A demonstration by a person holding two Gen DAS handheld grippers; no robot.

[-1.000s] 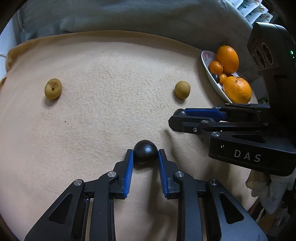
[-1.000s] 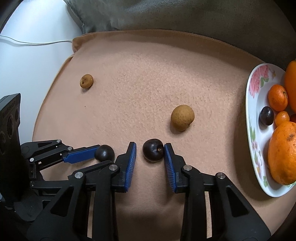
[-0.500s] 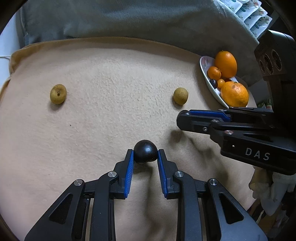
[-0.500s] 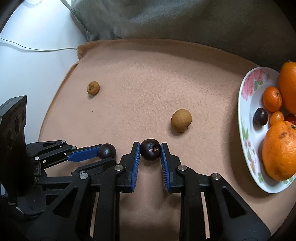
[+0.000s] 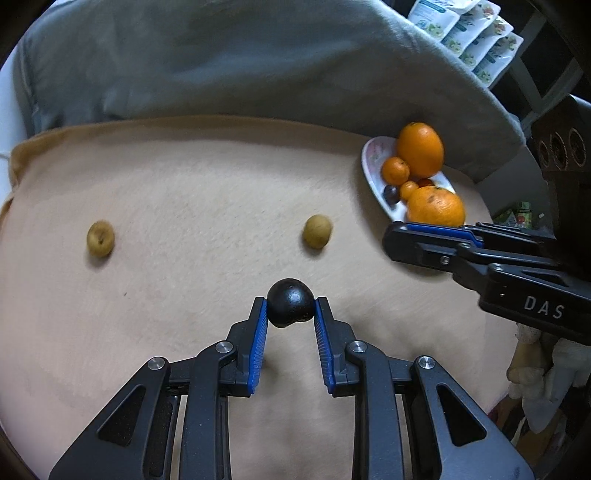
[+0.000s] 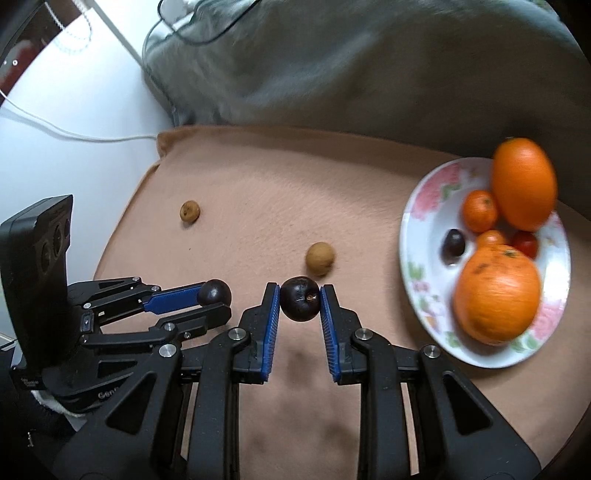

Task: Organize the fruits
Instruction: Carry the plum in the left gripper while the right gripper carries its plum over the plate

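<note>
My left gripper (image 5: 290,308) is shut on a dark round fruit (image 5: 290,302), held above the tan blanket (image 5: 184,206). My right gripper (image 6: 299,301) is shut on a second dark fruit (image 6: 300,298) with a small stem scar. From the right wrist view the left gripper (image 6: 214,295) shows at the left, its fruit (image 6: 214,291) at the tips. Two tan-brown fruits lie on the blanket, one near (image 6: 320,258) and one farther left (image 6: 190,211). The flowered plate (image 6: 424,206) at the right holds oranges, small mandarins, a dark fruit and a red one.
A grey cushion (image 5: 240,62) runs along the back of the blanket. White wall and a cable (image 6: 74,133) lie to the left in the right wrist view. Snack packets (image 5: 469,33) stand at the far right behind the cushion, and the right gripper's body (image 5: 517,280) crosses the left wrist view.
Both grippers have risen from the blanket, each carrying its dark fruit. The right jaws closed onto their fruit. The plate and loose fruits look smaller and farther below.
</note>
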